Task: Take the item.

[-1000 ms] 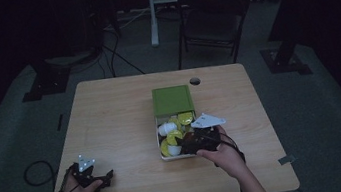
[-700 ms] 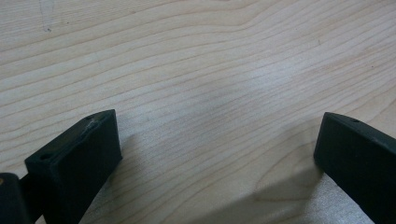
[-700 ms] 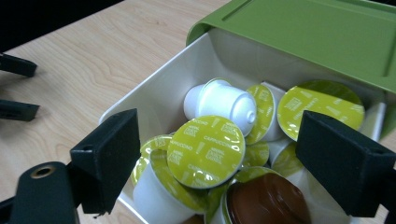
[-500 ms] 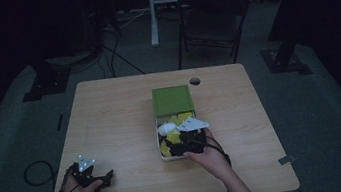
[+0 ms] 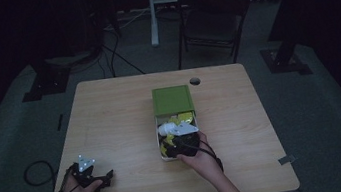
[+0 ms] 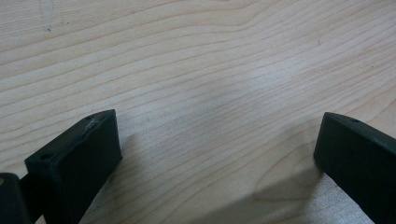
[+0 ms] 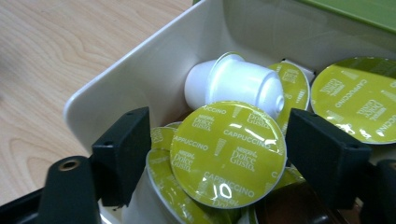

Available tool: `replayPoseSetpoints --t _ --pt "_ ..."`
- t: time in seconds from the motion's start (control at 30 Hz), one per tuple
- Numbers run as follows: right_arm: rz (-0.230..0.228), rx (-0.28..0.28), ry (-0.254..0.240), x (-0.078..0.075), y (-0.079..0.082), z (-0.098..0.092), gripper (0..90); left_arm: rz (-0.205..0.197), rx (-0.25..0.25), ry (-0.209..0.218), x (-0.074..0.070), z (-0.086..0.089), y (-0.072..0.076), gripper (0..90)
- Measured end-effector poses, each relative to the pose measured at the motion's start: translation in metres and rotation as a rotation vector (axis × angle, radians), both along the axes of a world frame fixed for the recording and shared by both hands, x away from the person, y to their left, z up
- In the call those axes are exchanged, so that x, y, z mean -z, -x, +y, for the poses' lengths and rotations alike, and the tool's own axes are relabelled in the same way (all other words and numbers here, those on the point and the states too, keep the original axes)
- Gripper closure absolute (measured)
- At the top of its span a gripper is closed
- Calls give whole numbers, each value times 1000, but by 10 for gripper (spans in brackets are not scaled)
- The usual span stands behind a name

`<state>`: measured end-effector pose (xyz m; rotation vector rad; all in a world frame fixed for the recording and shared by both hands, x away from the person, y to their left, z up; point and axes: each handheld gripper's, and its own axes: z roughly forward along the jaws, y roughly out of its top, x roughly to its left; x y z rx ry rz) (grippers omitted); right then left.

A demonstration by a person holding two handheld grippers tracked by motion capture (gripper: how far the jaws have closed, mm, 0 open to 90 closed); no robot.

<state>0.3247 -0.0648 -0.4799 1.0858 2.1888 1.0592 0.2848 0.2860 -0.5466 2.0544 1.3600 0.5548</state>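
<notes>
A white box [image 5: 159, 143] with its green lid [image 5: 172, 99] slid back holds several coffee capsules with green foil tops. A white capsule [image 7: 233, 81] lies on its side near the box's wall [image 7: 116, 74]. My right gripper [image 5: 174, 143] is down inside the box. Its jaws have just been closing, and a foil-topped capsule [image 7: 229, 149] sits between them at the right gripper [image 7: 218, 140]. The right pad is at the capsule's rim and the left pad stands a little off it. My left gripper [image 5: 107, 178] rests open on the bare table at the front left, with nothing between the jaws of the left gripper [image 6: 218, 126].
The wooden table [image 5: 111, 119] has a cable hole [image 5: 194, 81] near its far edge. A folding chair [image 5: 211, 19] stands behind the table. A cable loop [image 5: 33, 173] lies on the floor at the left.
My right hand has moved left and down into the box, and its jaws have narrowed around a capsule. The left hand has stayed put.
</notes>
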Motion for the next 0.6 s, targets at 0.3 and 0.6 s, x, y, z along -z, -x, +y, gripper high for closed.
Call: replayPoseSetpoints --t 0.3,0.6 --pt "-4 24 -11 3 0 3 330 -1 -1 2 0 0 0 8" --pt "4 20 -5 4 -3 4 352 -1 -1 2 0 0 0 8"
